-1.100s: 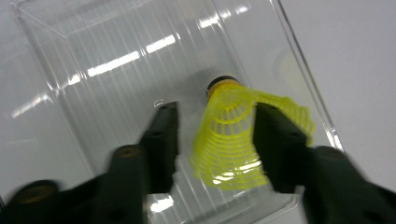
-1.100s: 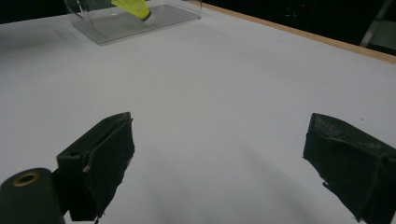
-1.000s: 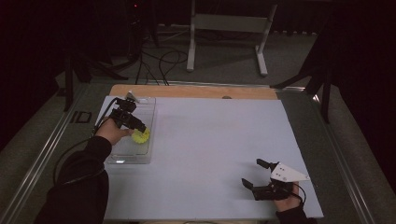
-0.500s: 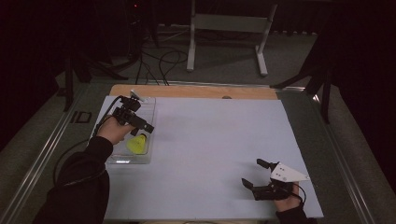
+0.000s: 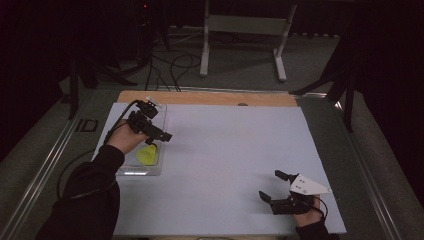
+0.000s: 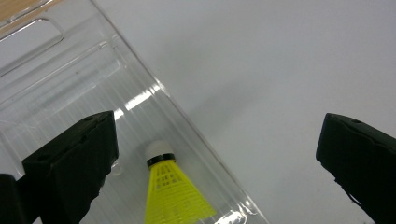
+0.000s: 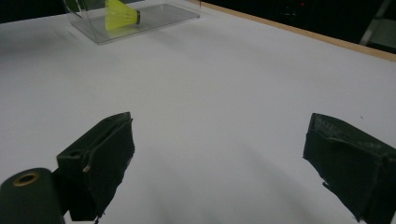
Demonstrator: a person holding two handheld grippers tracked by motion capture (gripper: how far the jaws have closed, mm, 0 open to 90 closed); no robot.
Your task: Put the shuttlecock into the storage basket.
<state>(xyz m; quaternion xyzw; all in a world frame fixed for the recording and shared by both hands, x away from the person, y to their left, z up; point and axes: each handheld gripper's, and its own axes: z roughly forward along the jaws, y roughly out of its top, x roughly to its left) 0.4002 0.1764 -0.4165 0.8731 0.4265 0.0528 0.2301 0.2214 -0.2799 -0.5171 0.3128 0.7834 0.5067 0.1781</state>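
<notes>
A yellow shuttlecock [image 5: 146,154] with a white cork tip lies on its side in a clear plastic tray [image 5: 131,167] at the table's left. My left gripper [image 5: 159,139] hovers just above the tray's right edge. Its jaws have just been opening and now stand wide, with nothing between them. In the left gripper view, the shuttlecock [image 6: 173,196] rests on the tray [image 6: 70,79] below the left gripper [image 6: 215,135]. My right gripper [image 5: 271,185] sits open near the front right of the table. From the right gripper [image 7: 219,135], the shuttlecock [image 7: 120,17] and tray [image 7: 154,16] show far off.
A white sheet [image 5: 230,150] covers the tabletop, with a wooden strip [image 5: 210,97] along its far edge. A metal stand [image 5: 240,30] and cables sit on the dark floor beyond. A metal rail [image 5: 45,170] runs along the table's left side.
My left gripper let go of the shuttlecock, opened, and moved up and to the right; the shuttlecock now lies free in the tray. The right gripper has not moved.
</notes>
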